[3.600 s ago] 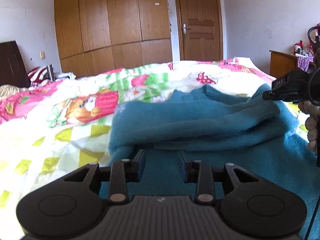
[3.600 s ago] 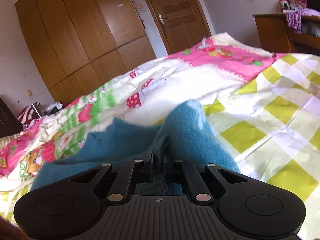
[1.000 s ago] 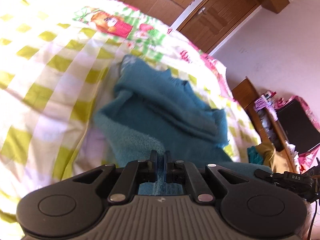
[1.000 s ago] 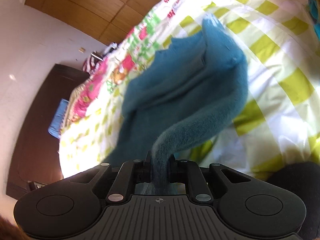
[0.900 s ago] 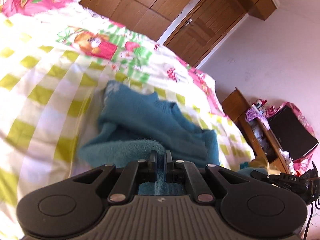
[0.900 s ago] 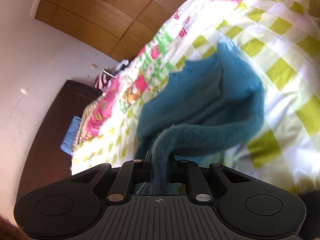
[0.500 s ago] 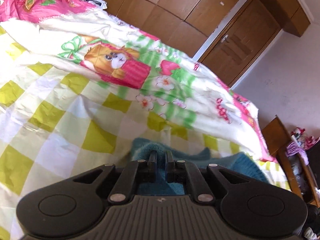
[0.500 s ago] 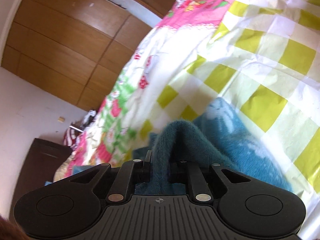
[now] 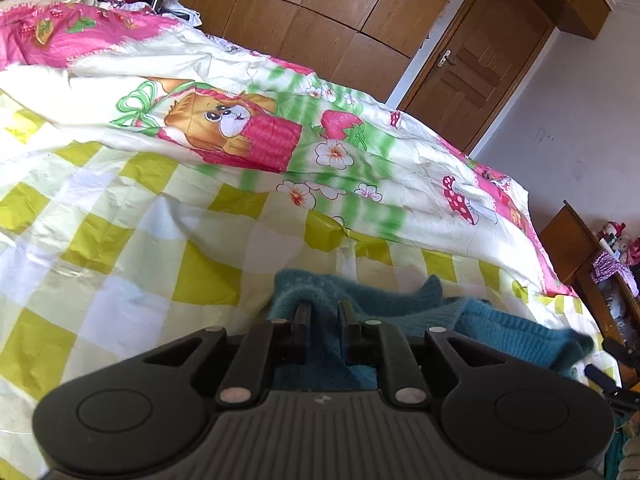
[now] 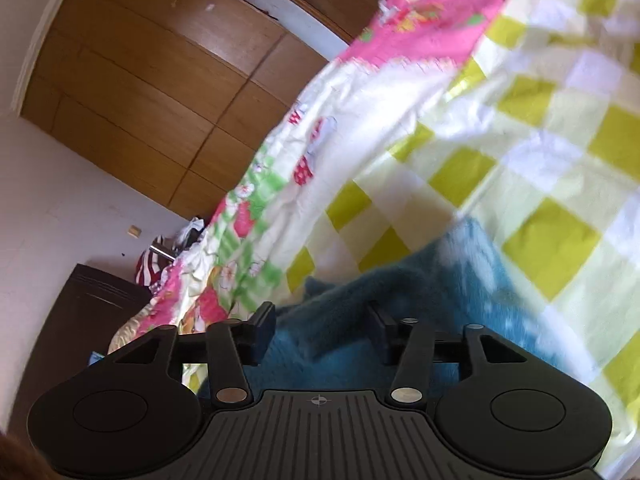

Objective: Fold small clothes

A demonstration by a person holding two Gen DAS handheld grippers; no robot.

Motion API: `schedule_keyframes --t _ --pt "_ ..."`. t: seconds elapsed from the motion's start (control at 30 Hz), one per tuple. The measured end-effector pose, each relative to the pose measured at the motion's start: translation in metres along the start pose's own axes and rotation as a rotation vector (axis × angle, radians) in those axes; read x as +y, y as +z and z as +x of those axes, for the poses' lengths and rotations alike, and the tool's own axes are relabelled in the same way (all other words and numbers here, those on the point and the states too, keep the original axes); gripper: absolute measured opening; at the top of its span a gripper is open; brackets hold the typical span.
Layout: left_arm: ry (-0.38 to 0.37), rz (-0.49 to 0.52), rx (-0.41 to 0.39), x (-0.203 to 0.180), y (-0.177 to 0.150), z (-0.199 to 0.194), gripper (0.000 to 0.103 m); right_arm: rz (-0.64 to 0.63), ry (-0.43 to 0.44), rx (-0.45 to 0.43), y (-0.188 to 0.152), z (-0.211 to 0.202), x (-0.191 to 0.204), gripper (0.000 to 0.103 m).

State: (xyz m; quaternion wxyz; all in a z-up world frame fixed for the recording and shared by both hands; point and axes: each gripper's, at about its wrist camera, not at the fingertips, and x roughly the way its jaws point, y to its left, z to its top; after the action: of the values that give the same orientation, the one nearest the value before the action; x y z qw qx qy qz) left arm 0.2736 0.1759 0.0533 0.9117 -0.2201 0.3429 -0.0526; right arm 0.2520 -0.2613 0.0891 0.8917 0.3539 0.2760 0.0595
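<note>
A teal fuzzy sweater (image 9: pixel 404 312) lies folded on the checkered bedspread (image 9: pixel 132 240). My left gripper (image 9: pixel 323 312) sits over its left edge, jaws slightly parted with sweater fabric still between them. In the right wrist view the sweater (image 10: pixel 400 300) lies under my right gripper (image 10: pixel 320 320), whose jaws stand wide open just above the fabric, holding nothing. The near part of the sweater is hidden behind both gripper bodies.
The bedspread (image 10: pixel 540 128) has yellow checks and pink cartoon prints. A wooden wardrobe (image 9: pixel 320 20) and door (image 9: pixel 472 64) stand beyond the bed. A wooden side table (image 9: pixel 576 248) with clutter is at the right. A dark cabinet (image 10: pixel 80 320) stands at the left.
Both grippers carried the sweater's near hem forward and down onto the rest of it. The right gripper has opened and let go; the left jaws have parted slightly.
</note>
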Motion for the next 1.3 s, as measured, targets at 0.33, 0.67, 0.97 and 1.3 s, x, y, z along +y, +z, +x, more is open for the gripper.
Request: schedule_keyframes --t 0.33,0.67,0.97,1.3 --pt "0.049 -0.03 -0.011 0.02 -0.003 -0.023 0.051 -0.42 -0.241 0.05 -0.051 -0.008 0.007 0.064" --pt "0.038 -0.043 0.08 0.031 -0.054 -0.025 0.061 -0.587 -0.313 0.145 -0.066 -0.001 0.004 0.042" --pt "0.032 0.057 0.113 0.008 -0.061 -0.046 0.033 -0.273 -0.135 0.142 -0.052 -0.07 -0.001 0.013" --pt "0.152 0.173 0.078 0.001 -0.067 -0.056 0.039 -0.304 -0.274 0.122 -0.059 -0.045 -0.02 0.024"
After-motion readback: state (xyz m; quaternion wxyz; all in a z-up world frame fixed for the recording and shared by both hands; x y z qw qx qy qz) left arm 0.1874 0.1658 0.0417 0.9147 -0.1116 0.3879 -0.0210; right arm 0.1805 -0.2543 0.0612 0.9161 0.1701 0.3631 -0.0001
